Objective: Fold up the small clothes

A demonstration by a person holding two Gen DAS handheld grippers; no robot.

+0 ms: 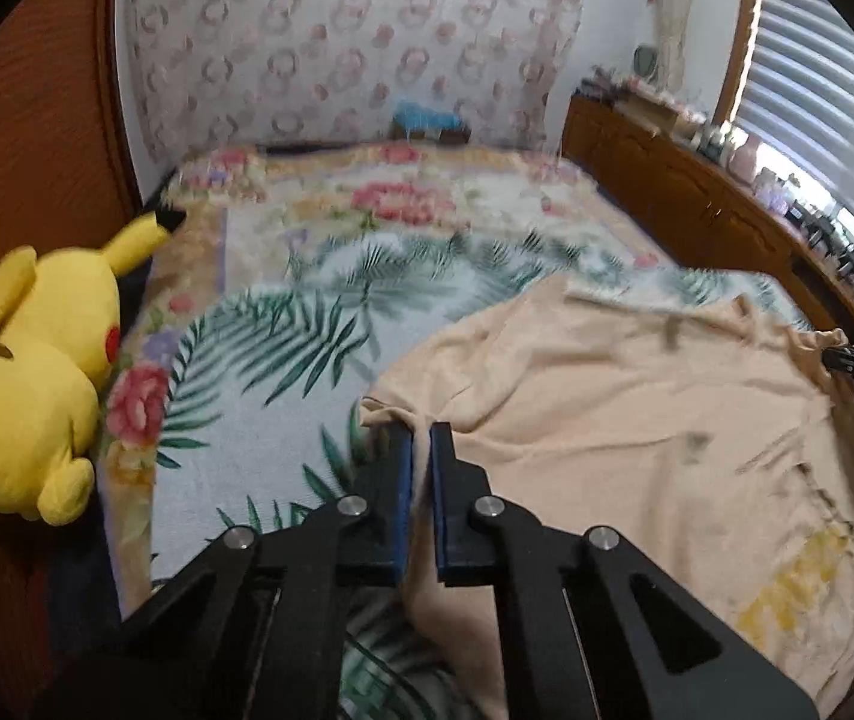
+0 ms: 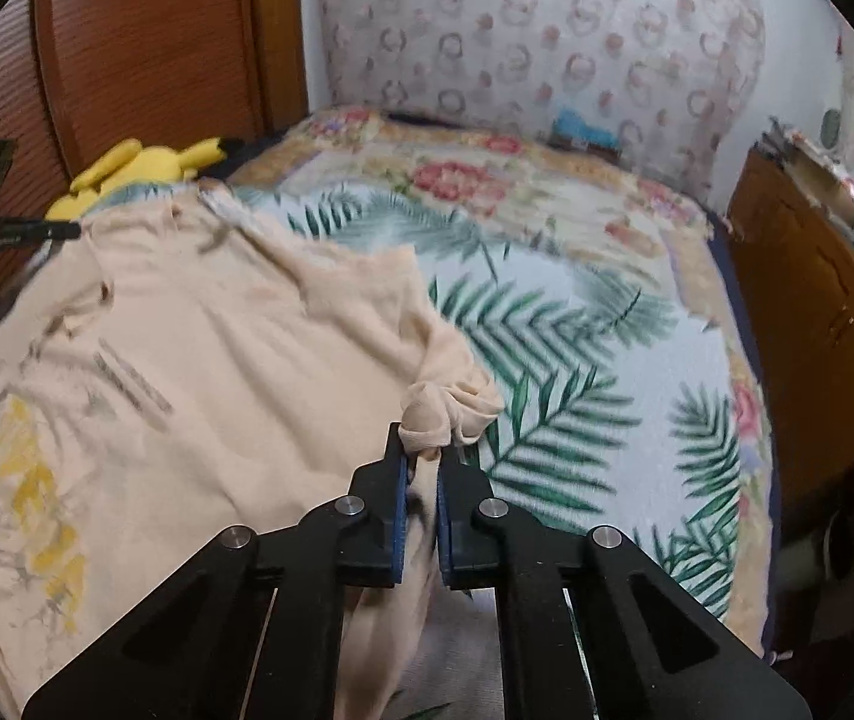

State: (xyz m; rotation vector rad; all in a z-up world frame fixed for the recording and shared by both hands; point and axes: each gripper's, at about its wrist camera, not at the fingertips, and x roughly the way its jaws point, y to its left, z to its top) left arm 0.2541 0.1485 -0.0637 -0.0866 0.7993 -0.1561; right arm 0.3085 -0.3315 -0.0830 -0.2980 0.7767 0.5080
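Palm-print bedspread (image 2: pixel 577 324) under peach shirt (image 2: pixel 199 360) — floral wallpaper (image 1: pixel 337 30), perhaps blinds (image 1: pixel 817 90) beyond.

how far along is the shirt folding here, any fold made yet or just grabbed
Done: the peach shirt is spread over the palm-print bedcover, and both grippers have taken hold. In hand: the left gripper is shut on one edge of the cloth, and the right gripper is shut on a bunched corner at the other side. Left: no fold shows yet, so every fold and the final tidying remain.

A home bedroom: a bed (image 1: pixel 319 228) with floral covers, a yellow plush toy (image 1: pixel 31 384), and a wooden dresser (image 1: pixel 685 204).
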